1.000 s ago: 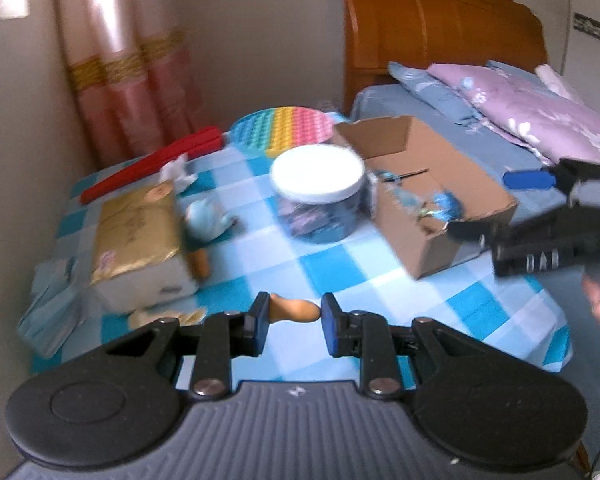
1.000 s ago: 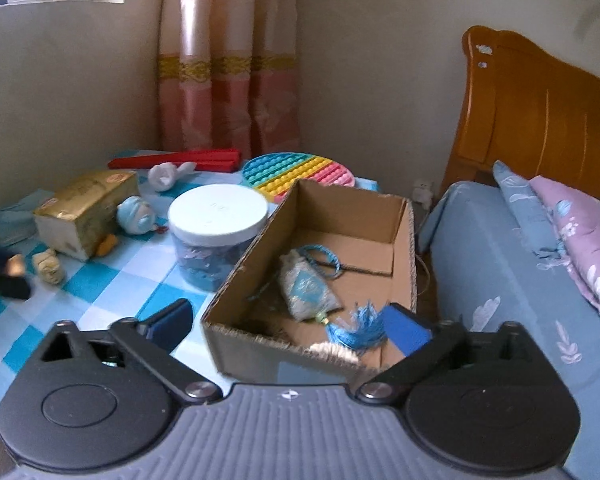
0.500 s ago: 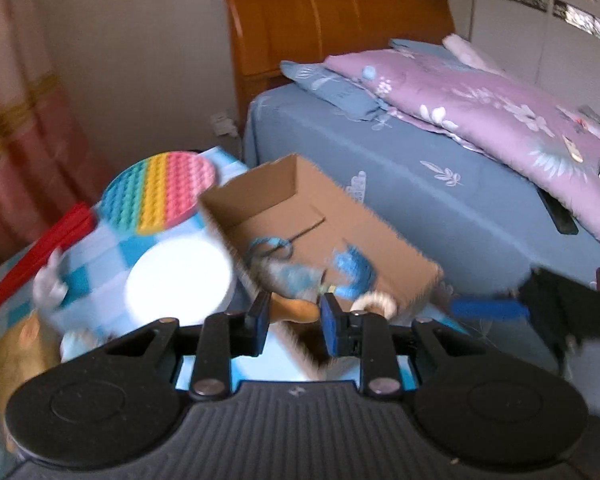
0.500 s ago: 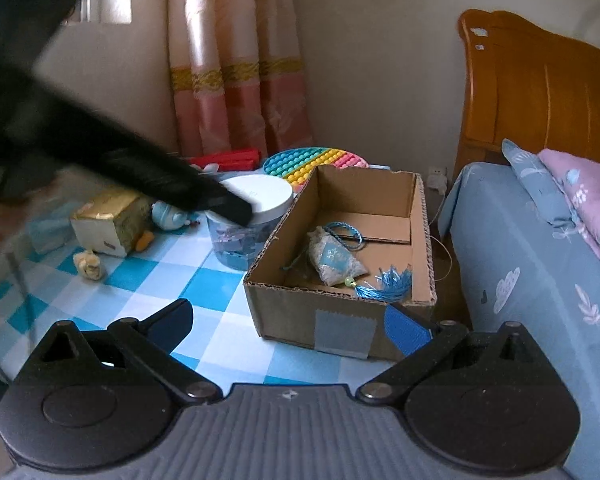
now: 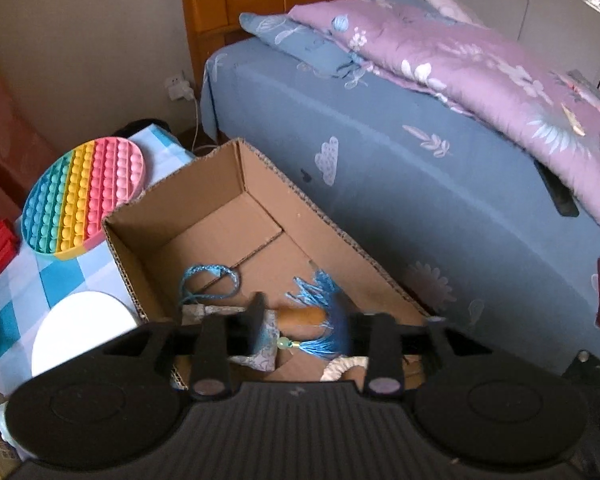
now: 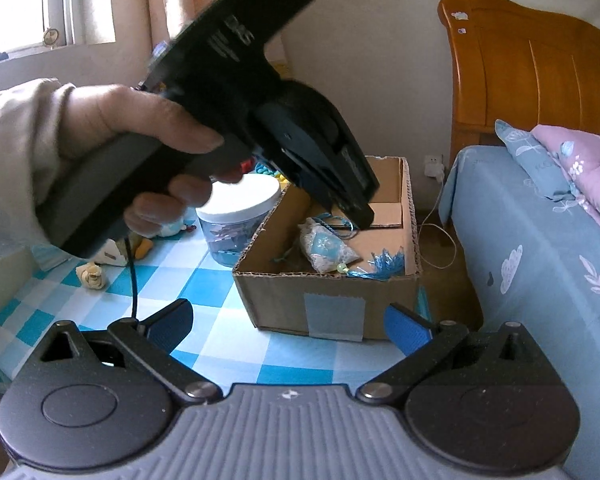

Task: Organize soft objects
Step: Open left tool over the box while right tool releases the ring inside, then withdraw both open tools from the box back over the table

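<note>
My left gripper [image 5: 300,316] hangs over the open cardboard box [image 5: 220,200], pointing steeply down. Its jaws are opening, and a small orange-brown soft piece [image 5: 302,315] sits loose between them, with a gap at each finger. In the box lie a patterned sachet [image 6: 328,252] with a blue tassel [image 5: 320,288] and a blue cord loop [image 5: 208,280]. From the right wrist view, a hand holds the left gripper [image 6: 362,212] above the box [image 6: 328,312]. My right gripper [image 6: 288,316] stands open and empty over the checked cloth in front of the box.
A white-lidded jar [image 6: 240,200] stands left of the box, with a rainbow bubble mat [image 5: 84,196] behind it. A small cream plush [image 6: 92,276] and other soft toys lie on the checked table. The blue bed [image 5: 380,160] runs close along the box's right side.
My left gripper swung from the table's left part to above the box, carrying the orange-brown piece, and its jaws have spread apart. The right gripper drew back slightly from the box.
</note>
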The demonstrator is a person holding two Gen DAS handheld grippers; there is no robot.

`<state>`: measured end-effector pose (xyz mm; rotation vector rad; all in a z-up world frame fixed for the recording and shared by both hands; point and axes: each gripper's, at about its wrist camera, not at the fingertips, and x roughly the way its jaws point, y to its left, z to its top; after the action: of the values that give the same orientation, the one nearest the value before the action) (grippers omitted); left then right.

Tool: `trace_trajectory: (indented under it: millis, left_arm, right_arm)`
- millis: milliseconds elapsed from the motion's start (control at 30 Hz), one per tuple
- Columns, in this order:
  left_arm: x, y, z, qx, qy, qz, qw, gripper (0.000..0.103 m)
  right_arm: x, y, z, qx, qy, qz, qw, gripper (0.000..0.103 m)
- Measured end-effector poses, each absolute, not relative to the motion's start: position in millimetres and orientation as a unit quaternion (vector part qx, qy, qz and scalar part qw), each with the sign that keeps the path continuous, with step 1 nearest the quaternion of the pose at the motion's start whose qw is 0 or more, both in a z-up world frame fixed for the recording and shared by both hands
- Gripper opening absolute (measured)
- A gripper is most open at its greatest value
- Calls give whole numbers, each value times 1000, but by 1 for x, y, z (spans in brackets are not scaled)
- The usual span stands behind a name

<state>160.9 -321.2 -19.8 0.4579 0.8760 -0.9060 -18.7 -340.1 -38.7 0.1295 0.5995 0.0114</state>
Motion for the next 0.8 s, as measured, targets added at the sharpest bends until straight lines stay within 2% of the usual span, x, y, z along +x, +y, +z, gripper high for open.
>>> trace_trajectory:
  millis: [33, 67, 100, 433, 800]
  left_arm:
    - [161, -322, -21, 213, 405, -417, 785, 61]
    - [162, -321, -21, 215, 405, -416, 785, 76]
    - [161, -321, -21, 216, 406, -413, 786, 86]
    - [141, -300, -9, 216, 408, -407, 788, 92]
    - [104, -230, 10, 173, 379, -373, 829, 97]
  right_arm:
    - [-19, -340, -39, 63, 295, 5, 953, 103]
    - [-19, -341, -39, 63, 295, 6, 953, 103]
    - [-18, -341, -39, 64, 296, 6, 953, 103]
    - [-22, -334, -35, 58, 298, 9, 953, 103]
    - [-27, -316, -26, 41, 305, 13, 951, 103]
